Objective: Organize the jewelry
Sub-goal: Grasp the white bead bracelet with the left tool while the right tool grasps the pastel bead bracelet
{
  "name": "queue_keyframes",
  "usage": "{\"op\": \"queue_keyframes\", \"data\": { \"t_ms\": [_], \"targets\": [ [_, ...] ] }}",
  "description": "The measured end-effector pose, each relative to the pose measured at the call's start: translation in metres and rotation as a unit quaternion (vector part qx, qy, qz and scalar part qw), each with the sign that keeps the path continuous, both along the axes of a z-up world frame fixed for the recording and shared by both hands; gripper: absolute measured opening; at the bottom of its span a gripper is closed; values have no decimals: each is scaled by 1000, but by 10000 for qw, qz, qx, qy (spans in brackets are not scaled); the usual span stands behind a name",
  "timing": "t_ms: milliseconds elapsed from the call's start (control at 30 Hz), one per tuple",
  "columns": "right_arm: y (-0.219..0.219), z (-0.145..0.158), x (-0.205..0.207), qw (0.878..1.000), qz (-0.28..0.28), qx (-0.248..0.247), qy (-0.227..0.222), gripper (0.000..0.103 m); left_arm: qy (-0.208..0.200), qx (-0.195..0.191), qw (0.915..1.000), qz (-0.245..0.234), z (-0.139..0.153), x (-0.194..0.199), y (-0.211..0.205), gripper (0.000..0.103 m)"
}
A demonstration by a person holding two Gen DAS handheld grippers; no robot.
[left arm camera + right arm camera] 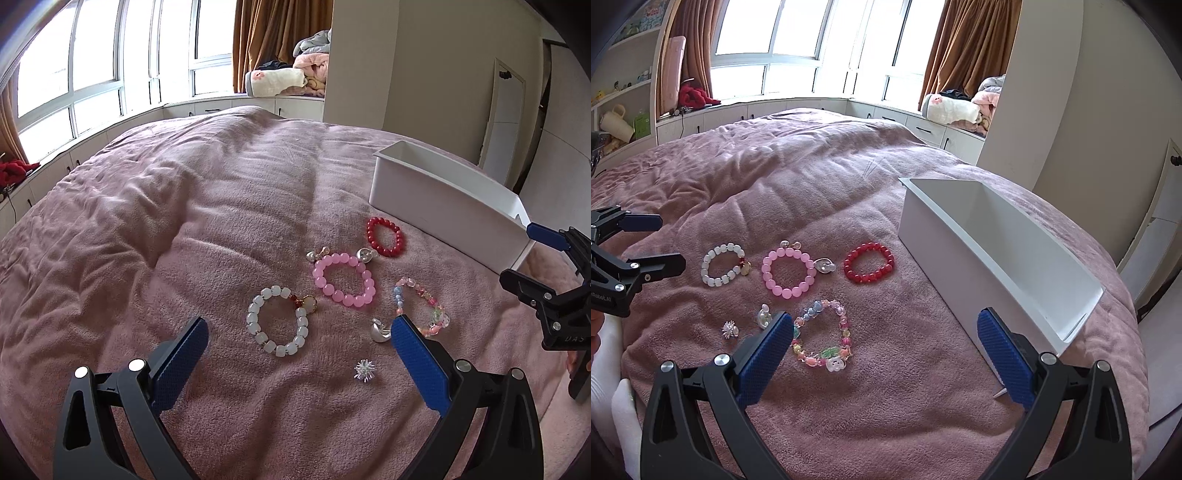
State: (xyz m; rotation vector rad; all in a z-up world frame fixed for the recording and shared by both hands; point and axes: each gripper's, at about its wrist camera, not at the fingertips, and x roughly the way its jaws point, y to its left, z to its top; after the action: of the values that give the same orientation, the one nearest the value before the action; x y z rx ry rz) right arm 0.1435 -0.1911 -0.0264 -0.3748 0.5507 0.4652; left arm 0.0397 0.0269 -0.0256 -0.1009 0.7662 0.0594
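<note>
Left gripper (pixel 299 334): jaws spread wide, nothing between them, held above the bed over the white bracelet and the silver pieces.
Right gripper (pixel 884 326): jaws spread wide, nothing held, above the multicoloured bracelet and the tray's near end.
White bracelet (pixel 277 320): flat on the pink blanket (pixel 184 221), towards the bed's near edge, leftmost of the row; a gold-coloured charm on its right side.
Pink bracelet (pixel 789 272): middle of the row, just beside the white one; two silver heart charms (pixel 364 254) touching its far side.
Red bracelet (pixel 869 263): right end of the row, near the tray's long wall, not touching it.
Multicoloured bracelet (pixel 822 338): nearer the bed's near edge than the row, apart from the others.
Silver curved piece (pixel 381 330): just beside the multicoloured bracelet; type cannot be told.
Spiky silver piece (pixel 365 370): loose on the blanket, nearest the bed's near edge.
White tray (pixel 960 258): towards the bed's right edge, upright, open top; visible interior holds no jewelry.
</note>
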Motion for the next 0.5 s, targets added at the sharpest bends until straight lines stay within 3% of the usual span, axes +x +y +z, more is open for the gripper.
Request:
{"op": "queue_keyframes", "data": {
  "t_ms": [200,333,500],
  "targets": [
    [19,-7,39,9987,297,-62,399,96,371,-327,9986,208,-27,29,21,100],
    [37,-25,67,9955,462,-427,706,78,610,-513,9961,368,-46,44,34,100],
    [43,-53,90,9894,610,-559,1197,69,672,-409,9961,390,-54,51,37,100]
  ]
}}
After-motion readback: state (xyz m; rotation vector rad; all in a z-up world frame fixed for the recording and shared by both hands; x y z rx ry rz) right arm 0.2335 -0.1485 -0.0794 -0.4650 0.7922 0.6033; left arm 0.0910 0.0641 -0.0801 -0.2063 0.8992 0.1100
